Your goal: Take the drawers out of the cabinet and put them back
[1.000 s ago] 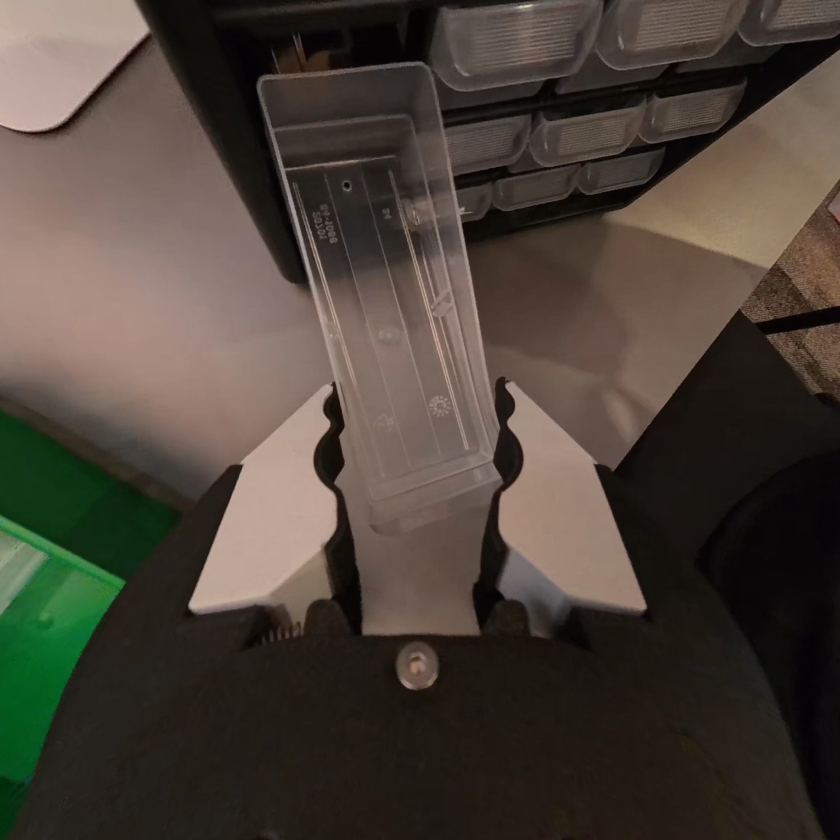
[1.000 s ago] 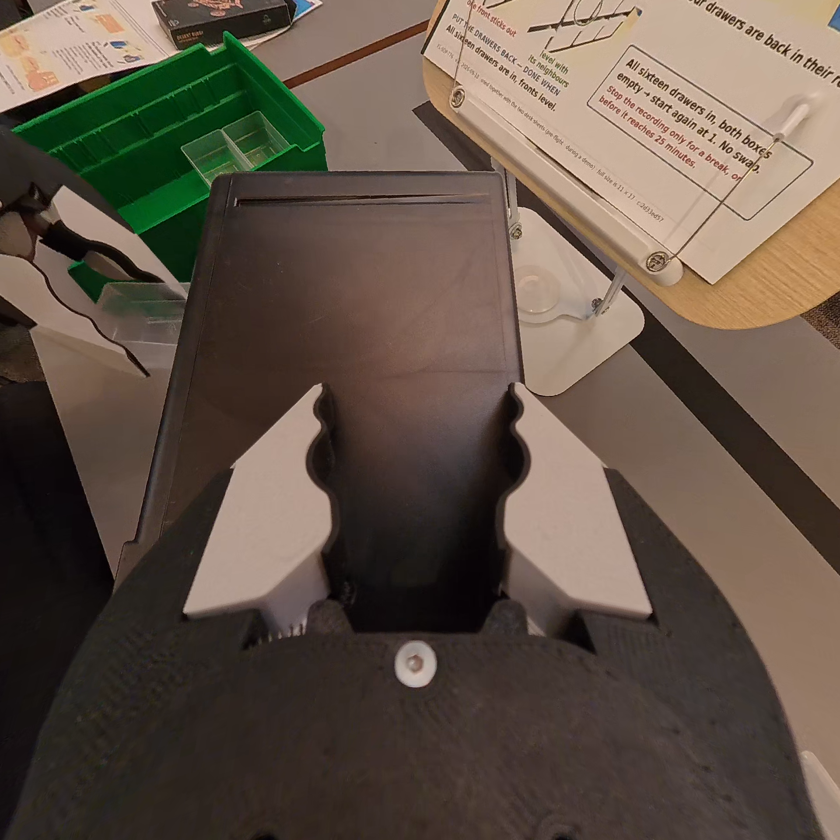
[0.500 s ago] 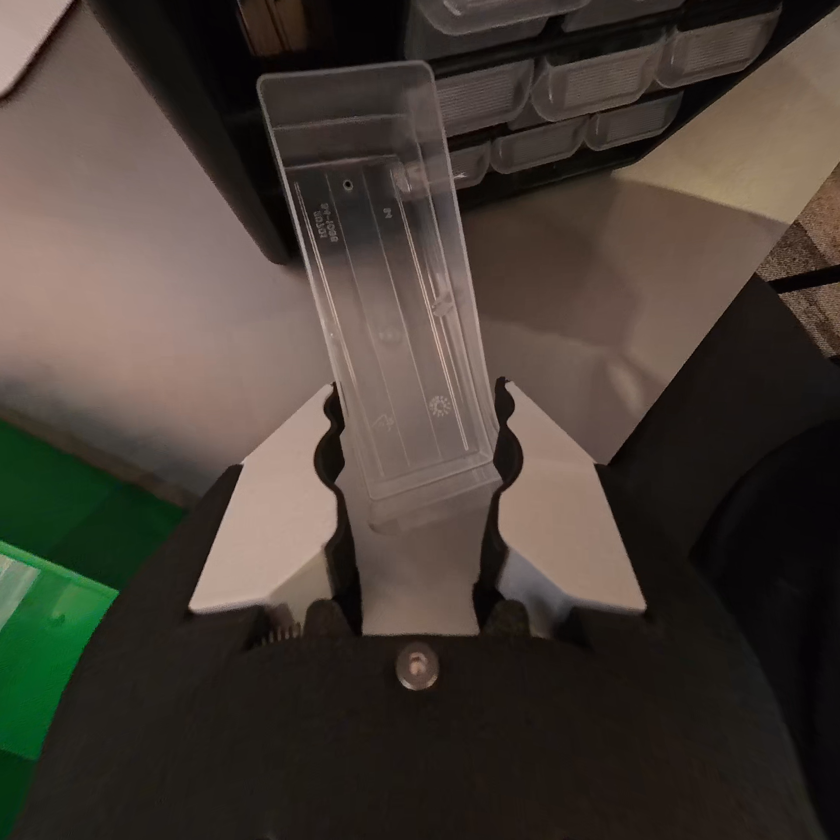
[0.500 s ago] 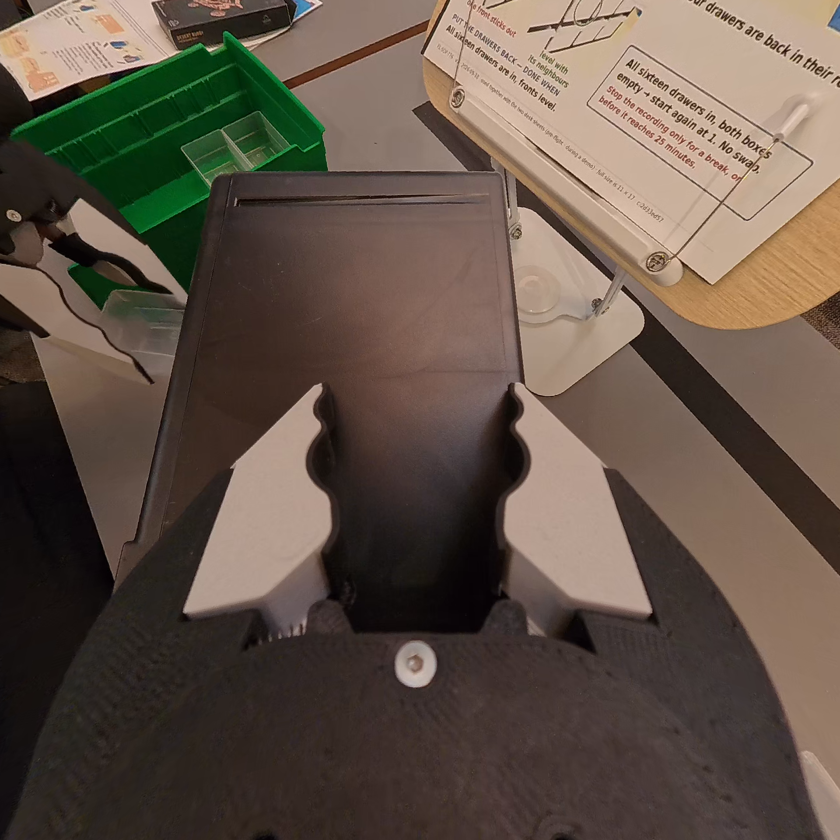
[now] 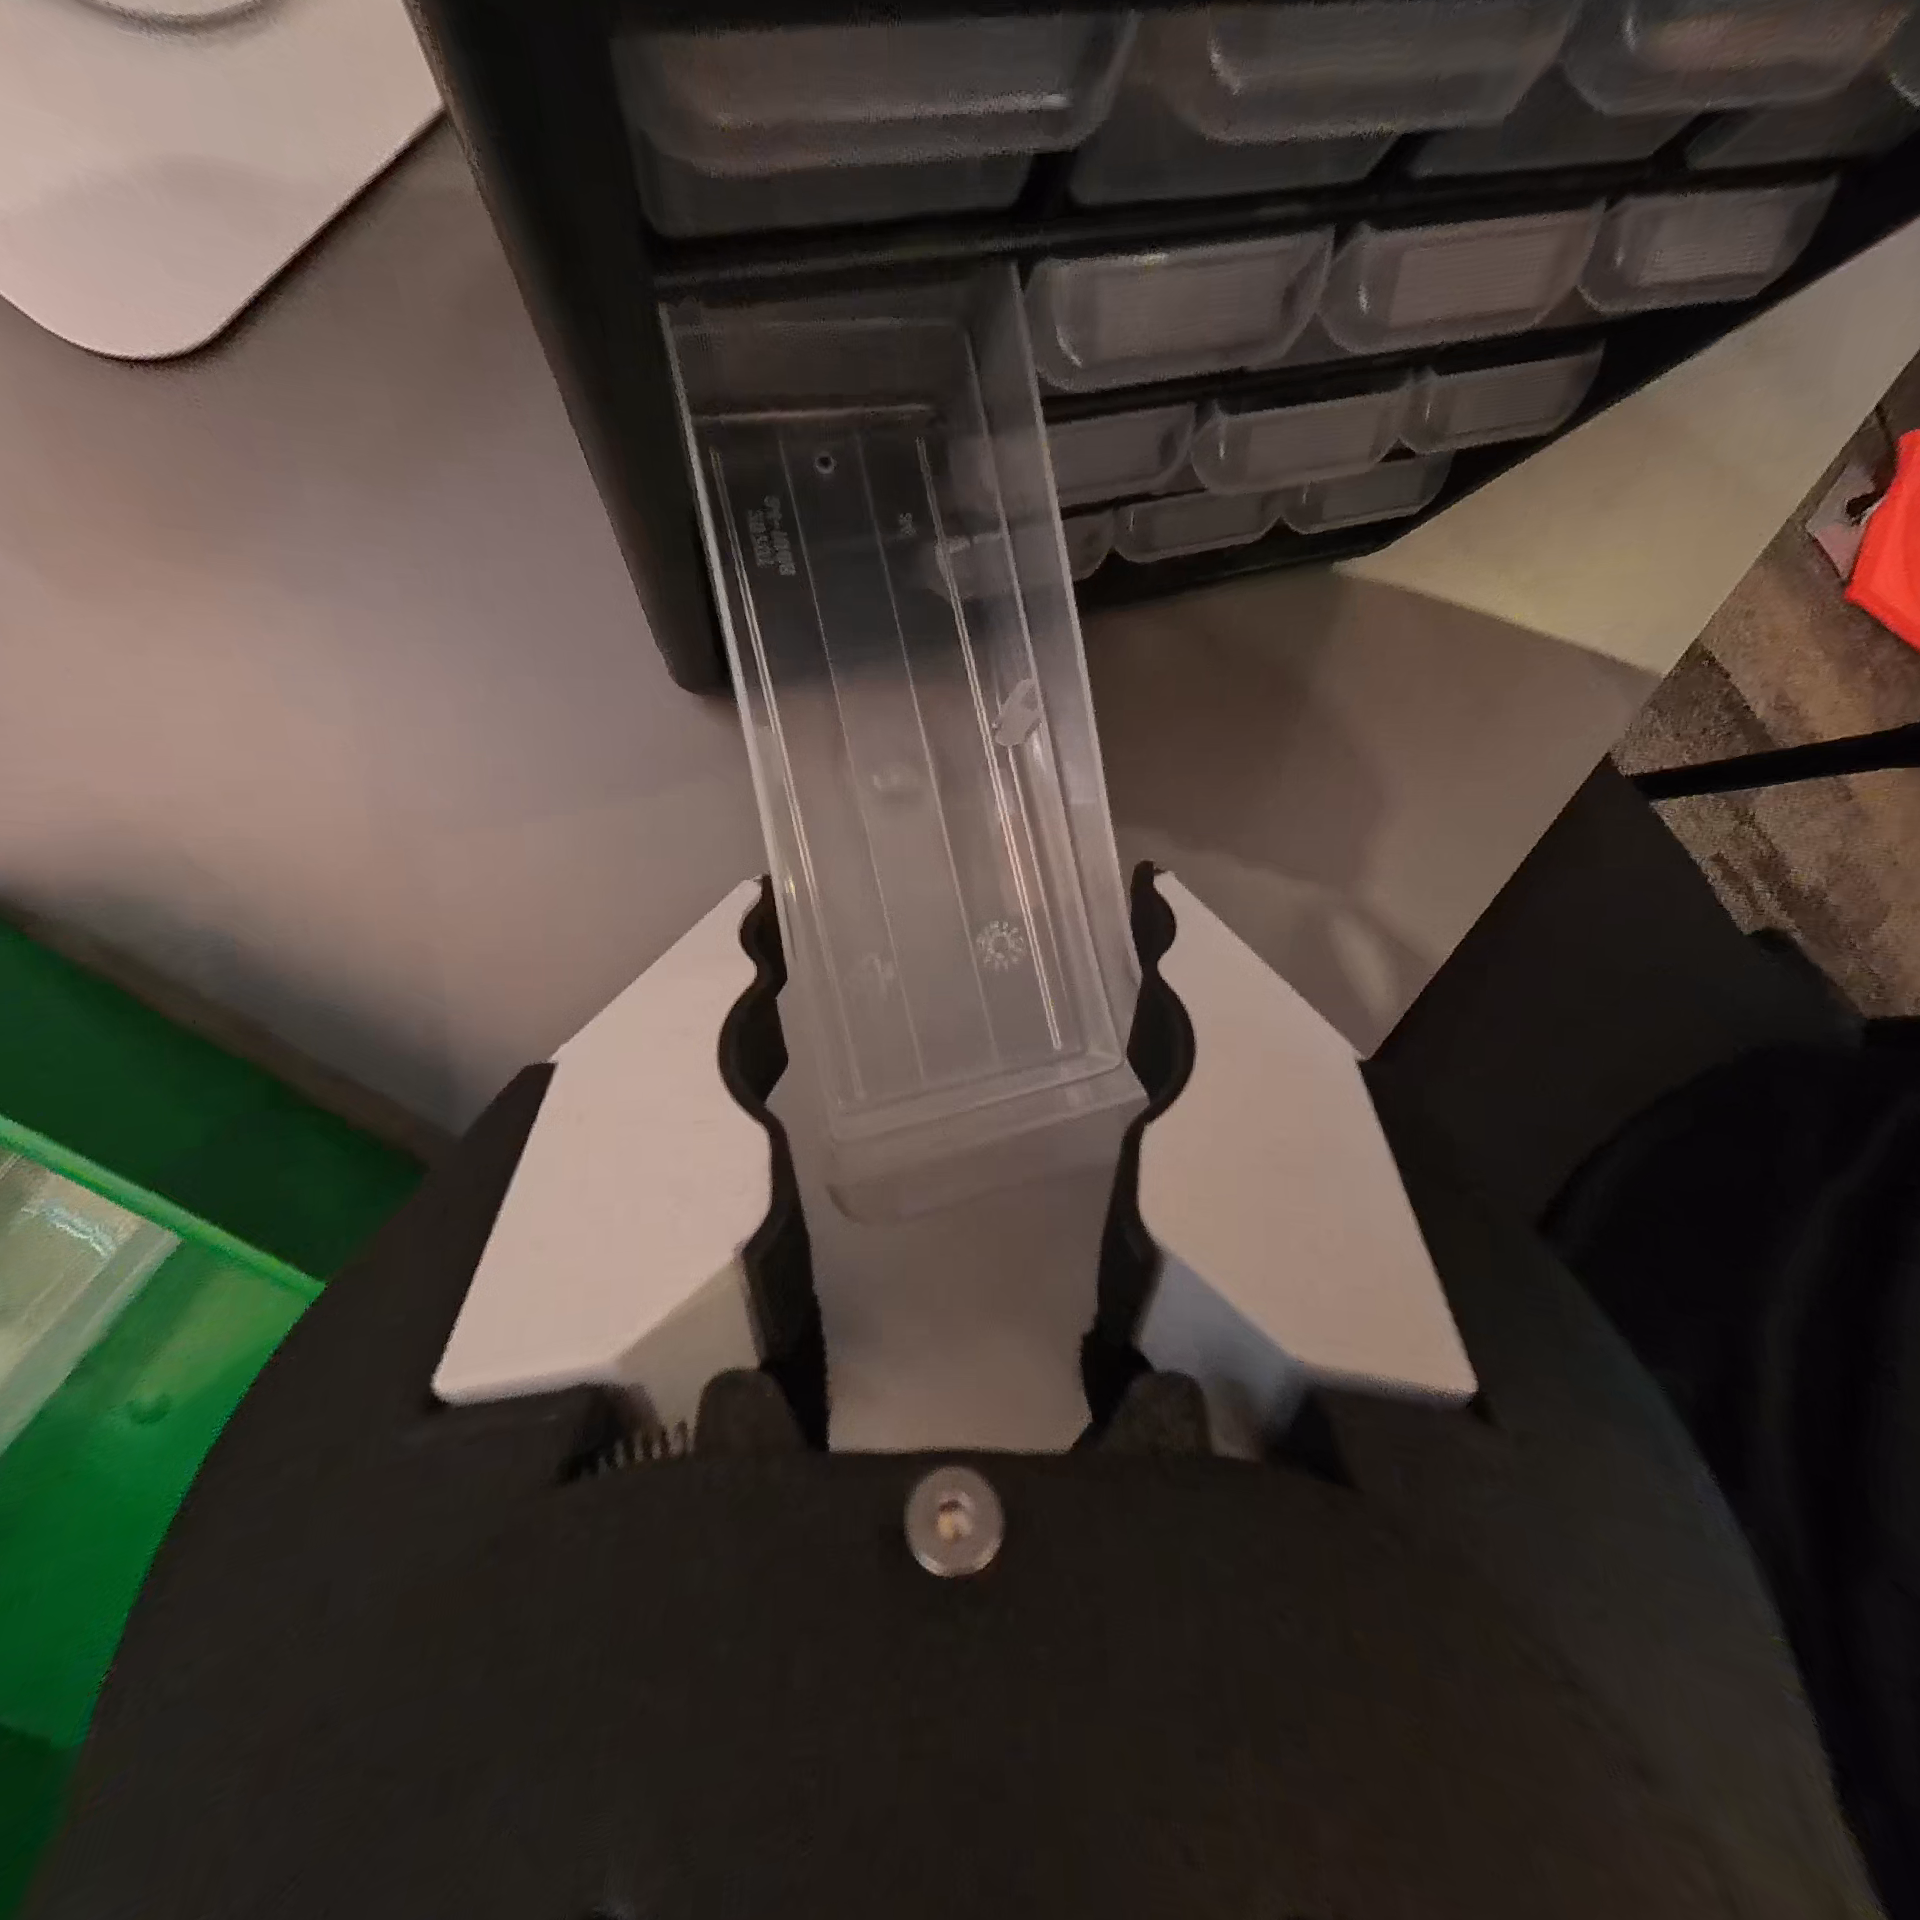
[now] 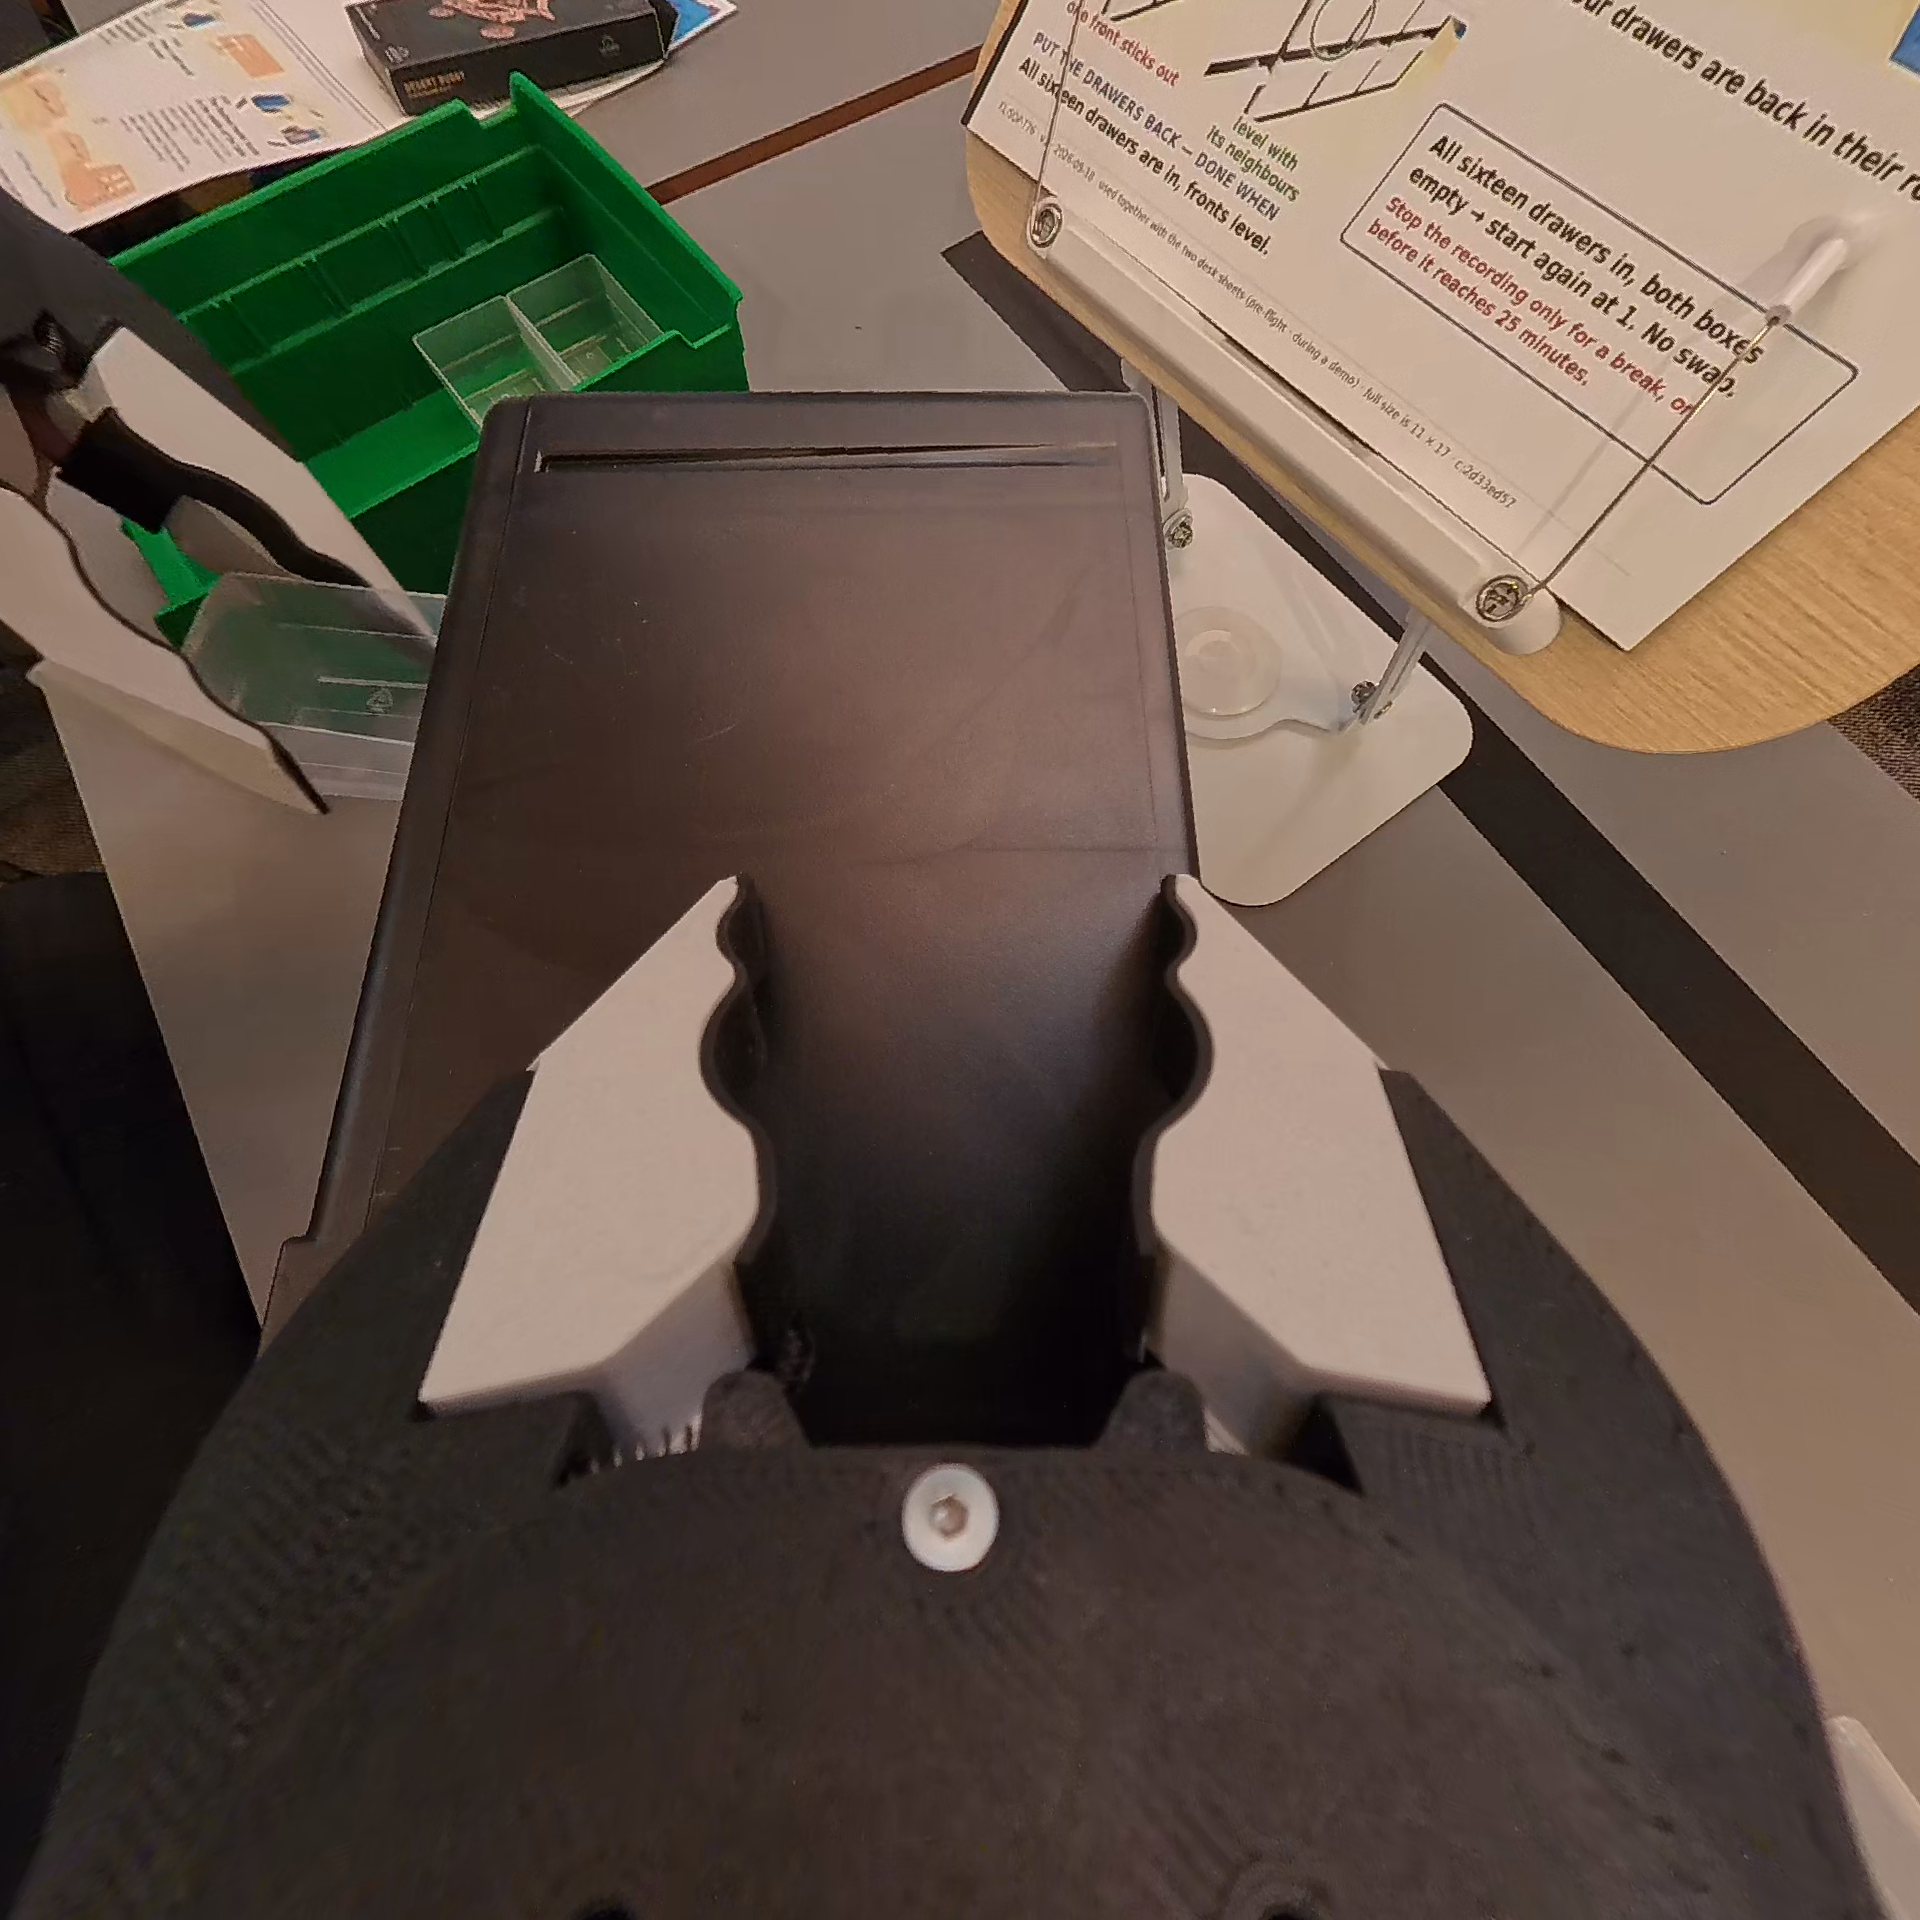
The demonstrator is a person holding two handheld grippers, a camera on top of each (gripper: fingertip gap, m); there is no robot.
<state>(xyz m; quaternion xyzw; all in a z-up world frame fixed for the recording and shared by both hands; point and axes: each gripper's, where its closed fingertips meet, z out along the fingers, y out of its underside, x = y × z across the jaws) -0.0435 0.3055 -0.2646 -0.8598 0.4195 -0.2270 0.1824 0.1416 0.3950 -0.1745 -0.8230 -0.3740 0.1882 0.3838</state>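
My left gripper point(image 5: 951, 883) is shut on a clear plastic drawer point(image 5: 914, 748), gripped at its near end. The drawer's far end sits at the mouth of the leftmost slot in the second row of the black cabinet point(image 5: 561, 312), tilted a little to the left. Several clear drawers point(image 5: 1174, 301) fill the other slots. In the right wrist view my right gripper point(image 6: 956, 894) is open and rests over the cabinet's flat black top point(image 6: 831, 644). The left gripper point(image 6: 177, 623) with the drawer point(image 6: 312, 665) shows at the cabinet's left side.
A green bin point(image 6: 416, 281) with clear drawers in it point(image 6: 540, 332) stands behind the cabinet; its corner shows in the left wrist view point(image 5: 125, 1174). A white stand base point(image 6: 1320, 748) holds an instruction board point(image 6: 1507, 260) to the right. A red object point(image 5: 1886, 551) lies on the floor.
My left gripper has carried the drawer forward to the cabinet, and its far end has reached the open left slot. My right gripper has stayed still on the cabinet top.
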